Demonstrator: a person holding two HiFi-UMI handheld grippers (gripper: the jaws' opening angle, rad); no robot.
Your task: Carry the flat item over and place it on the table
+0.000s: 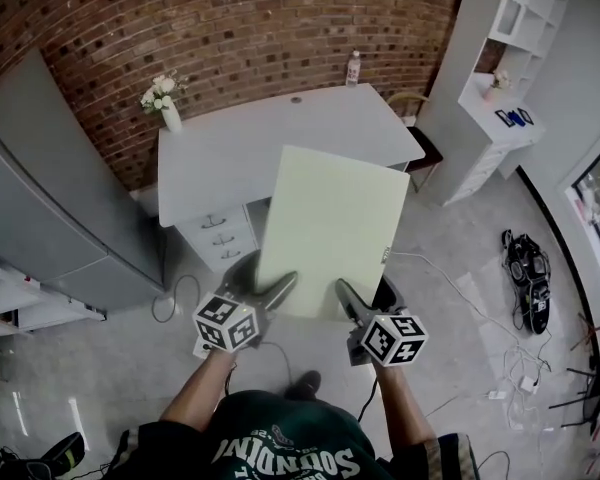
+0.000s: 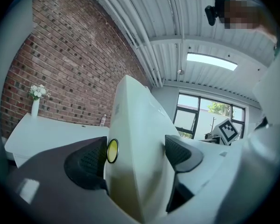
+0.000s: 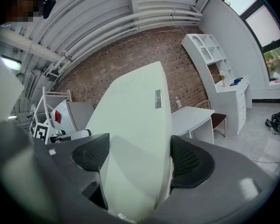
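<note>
Left hand-held gripper [image 2: 137,153] is clamped on a pale flat board [image 2: 140,120], seen edge-on and rising between the jaws. Dark ribbed pads [image 2: 86,162] press both faces; a small yellow disc [image 2: 112,150] sits on the left pad against the board. Behind, at left, a white surface [image 2: 51,134] stands along a brick wall [image 2: 60,64], with a white vase of flowers [image 2: 36,101] and a small bottle [image 2: 103,120] on it. At right are windows [image 2: 200,118] and a marker cube [image 2: 227,129]. Overhead, a ribbed ceiling with a strip light [image 2: 211,61].
</note>
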